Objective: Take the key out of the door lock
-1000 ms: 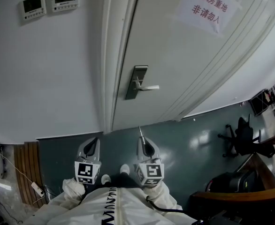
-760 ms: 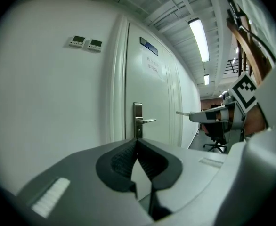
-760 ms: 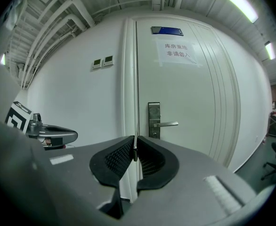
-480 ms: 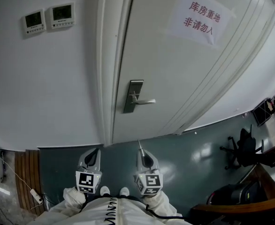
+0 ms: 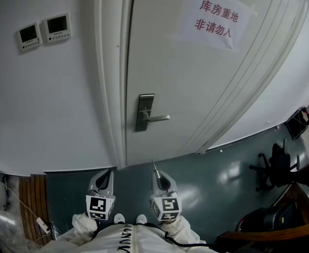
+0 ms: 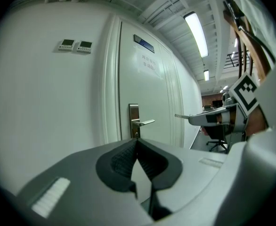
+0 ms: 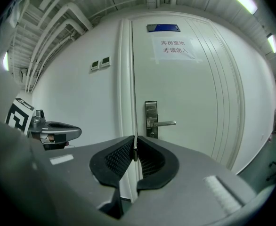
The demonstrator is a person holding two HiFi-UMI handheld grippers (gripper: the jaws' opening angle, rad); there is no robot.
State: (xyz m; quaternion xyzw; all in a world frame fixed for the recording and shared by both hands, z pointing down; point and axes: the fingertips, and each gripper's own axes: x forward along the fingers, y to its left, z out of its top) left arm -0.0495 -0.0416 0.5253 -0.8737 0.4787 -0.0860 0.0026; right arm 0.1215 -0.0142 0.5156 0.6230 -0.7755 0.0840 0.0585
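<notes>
Key (image 5: 154, 165) juts lengthwise from right hand-held gripper (image 7: 135, 150), tip toward door (image 5: 196, 88).

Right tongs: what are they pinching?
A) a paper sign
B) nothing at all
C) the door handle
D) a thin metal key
D: the right tongs are shut on a thin metal key, and its blade sticks out past their tips, away from the door handle.
</notes>
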